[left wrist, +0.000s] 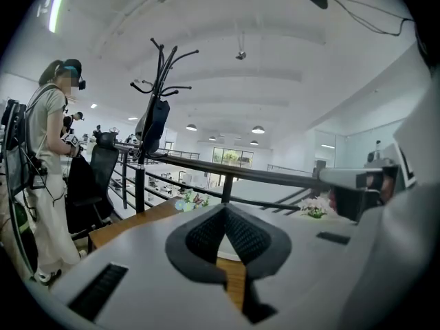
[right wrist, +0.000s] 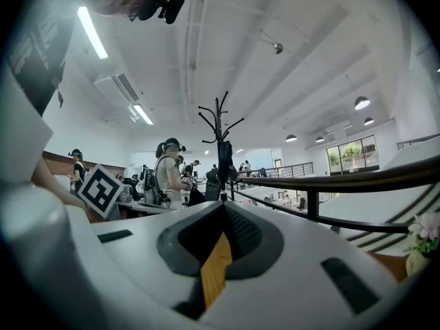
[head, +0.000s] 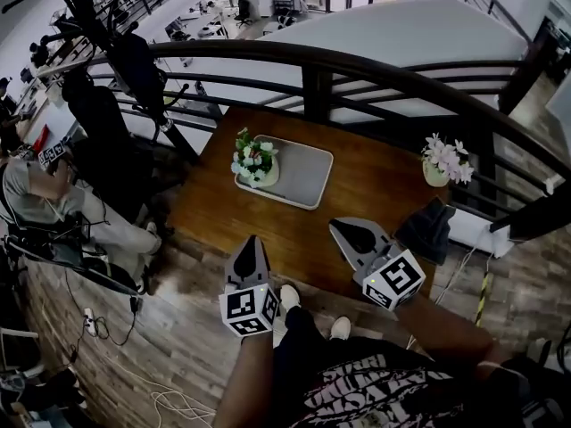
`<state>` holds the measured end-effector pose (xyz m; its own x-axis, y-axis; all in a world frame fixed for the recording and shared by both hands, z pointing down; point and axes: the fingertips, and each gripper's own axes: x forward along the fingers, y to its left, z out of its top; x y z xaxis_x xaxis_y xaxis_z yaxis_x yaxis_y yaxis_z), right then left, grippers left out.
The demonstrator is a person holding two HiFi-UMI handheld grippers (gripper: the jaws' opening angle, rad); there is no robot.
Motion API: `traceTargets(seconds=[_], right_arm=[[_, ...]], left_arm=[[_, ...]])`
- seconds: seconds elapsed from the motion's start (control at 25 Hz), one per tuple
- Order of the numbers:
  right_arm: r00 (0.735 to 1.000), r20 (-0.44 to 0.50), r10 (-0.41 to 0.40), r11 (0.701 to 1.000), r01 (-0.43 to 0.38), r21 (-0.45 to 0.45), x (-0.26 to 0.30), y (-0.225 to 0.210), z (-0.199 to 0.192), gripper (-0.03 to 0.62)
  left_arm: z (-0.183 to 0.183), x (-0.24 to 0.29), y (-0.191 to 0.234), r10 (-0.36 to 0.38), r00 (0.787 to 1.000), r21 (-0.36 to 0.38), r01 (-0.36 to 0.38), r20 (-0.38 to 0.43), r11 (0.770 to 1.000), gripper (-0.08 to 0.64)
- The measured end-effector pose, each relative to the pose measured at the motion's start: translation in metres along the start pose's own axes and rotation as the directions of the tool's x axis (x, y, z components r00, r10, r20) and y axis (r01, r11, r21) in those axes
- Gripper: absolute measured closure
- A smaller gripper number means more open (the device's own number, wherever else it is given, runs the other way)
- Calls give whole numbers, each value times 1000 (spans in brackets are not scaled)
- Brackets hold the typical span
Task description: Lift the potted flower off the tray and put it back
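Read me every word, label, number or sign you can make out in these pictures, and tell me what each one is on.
No readable words or numbers anywhere in these views.
Left marker cube and right marker cube: black-and-white square codes only, no letters or digits.
Patterned garment on the person: black-and-white print, too blurred to read.

Your wooden table (head: 375, 194) sits at twelve o'clock, against a dark curved railing (head: 357, 65). Plank floor (head: 178, 328) lies underfoot, with cables (head: 174, 406) at seven o'clock. A coat stand (left wrist: 159, 108) rises at ten o'clock. Strip lights (right wrist: 93, 33) glow overhead, with windows (right wrist: 352, 155) far off.
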<state>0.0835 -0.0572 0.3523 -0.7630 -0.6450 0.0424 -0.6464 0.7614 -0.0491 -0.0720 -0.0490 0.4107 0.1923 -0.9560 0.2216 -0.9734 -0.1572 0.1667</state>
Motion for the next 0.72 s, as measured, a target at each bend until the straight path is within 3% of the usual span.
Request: traceTargets(seconds=[0.32,0.72], right_arm=[[997,-50,-58,998,59,6,37,-26,-20,603],[988,-99,-115,993,116,6,82,-54,-33,603]], left_arm=[[-40,63,31,-9,996,42,13,-88,999,552],[-78,136,55,-13,990,80,24,-143,996,552]])
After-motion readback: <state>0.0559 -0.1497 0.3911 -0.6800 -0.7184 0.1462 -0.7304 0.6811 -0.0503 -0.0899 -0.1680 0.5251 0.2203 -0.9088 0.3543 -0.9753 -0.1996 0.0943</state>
